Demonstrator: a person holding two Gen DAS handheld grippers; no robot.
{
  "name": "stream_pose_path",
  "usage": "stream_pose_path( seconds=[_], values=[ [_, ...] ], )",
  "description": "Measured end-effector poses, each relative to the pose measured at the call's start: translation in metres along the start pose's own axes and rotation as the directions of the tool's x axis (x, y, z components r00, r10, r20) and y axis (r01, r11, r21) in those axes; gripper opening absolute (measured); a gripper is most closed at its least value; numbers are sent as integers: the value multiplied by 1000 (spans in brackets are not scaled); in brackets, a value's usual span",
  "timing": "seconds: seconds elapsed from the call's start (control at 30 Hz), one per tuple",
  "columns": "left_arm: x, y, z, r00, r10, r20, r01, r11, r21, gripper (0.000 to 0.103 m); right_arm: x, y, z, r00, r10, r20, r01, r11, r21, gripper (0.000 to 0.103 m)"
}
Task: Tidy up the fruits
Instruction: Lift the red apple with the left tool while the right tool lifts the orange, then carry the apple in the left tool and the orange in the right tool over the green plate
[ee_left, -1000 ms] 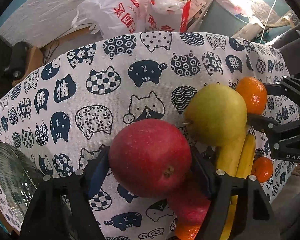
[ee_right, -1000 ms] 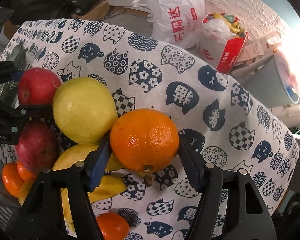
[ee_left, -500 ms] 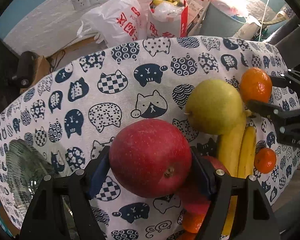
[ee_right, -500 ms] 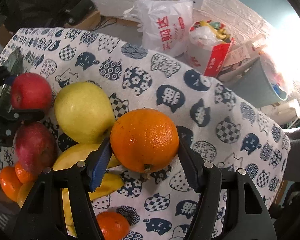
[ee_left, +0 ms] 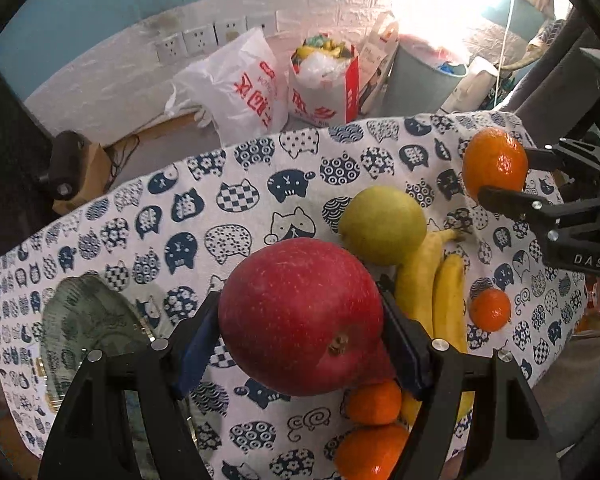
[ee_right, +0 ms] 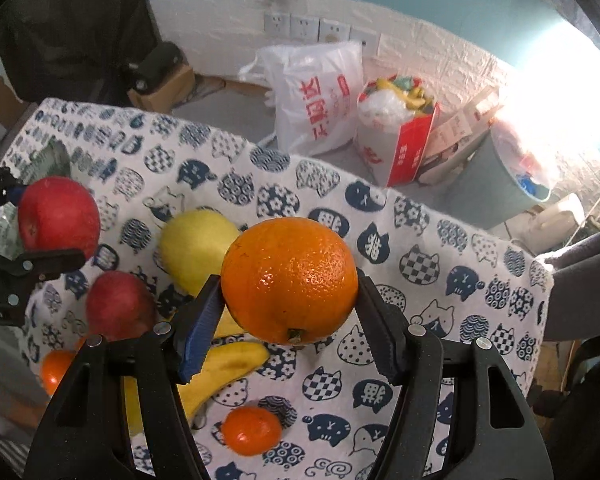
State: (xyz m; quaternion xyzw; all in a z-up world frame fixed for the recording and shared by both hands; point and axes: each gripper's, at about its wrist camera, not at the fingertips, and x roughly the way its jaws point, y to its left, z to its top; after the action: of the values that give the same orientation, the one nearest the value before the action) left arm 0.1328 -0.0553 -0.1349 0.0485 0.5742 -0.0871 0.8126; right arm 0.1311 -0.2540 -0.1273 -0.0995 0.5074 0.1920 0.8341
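My left gripper [ee_left: 300, 336] clamps a smooth red apple [ee_left: 300, 316]; my right gripper [ee_right: 288, 316] clamps a dimpled round orange [ee_right: 290, 280] above the cat-print cloth [ee_left: 180, 216], near a pear [ee_left: 382, 224] and bananas [ee_left: 432, 296].

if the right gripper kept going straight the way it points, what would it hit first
Probably the bananas on the tablecloth, which lie just behind the orange the right gripper holds; depth is unclear.

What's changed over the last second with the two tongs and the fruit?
Both tongs rose off the table: the left tongs lifted the apple, the right tongs the orange, and the cloth now sits farther below. Nothing was grabbed or released. The pear, bananas and small oranges stayed put.
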Motion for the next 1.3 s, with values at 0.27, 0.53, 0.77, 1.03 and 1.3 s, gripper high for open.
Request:
stream_pose_path(
  seconds=[0.27, 0.53, 0.77, 1.03, 1.3],
  values=[
    [-34, 13, -15, 999, -22, 46, 24, 999, -42, 77, -34, 22, 6, 997, 8, 75, -8, 1000, -7, 66],
    [-67, 27, -33, 994, 7, 106, -1, 998, -60, 78, -57, 54, 12, 991, 45, 129, -41, 999, -34, 66],
    [-87, 42, -47, 989, 30, 142, -20, 997, -72, 77, -70, 81, 18, 984, 82, 156, -73, 995, -60, 66],
    [-94, 70, -64, 989, 45, 141, -27, 992, -123, 78, -69, 113, 29, 980, 126, 152, -110, 988, -108, 66],
    [-92, 100, -85, 990, 72, 124, -49, 983, -177, 77, -57, 146, 43, 979, 161, 128, -141, 979, -149, 66]
  ],
)
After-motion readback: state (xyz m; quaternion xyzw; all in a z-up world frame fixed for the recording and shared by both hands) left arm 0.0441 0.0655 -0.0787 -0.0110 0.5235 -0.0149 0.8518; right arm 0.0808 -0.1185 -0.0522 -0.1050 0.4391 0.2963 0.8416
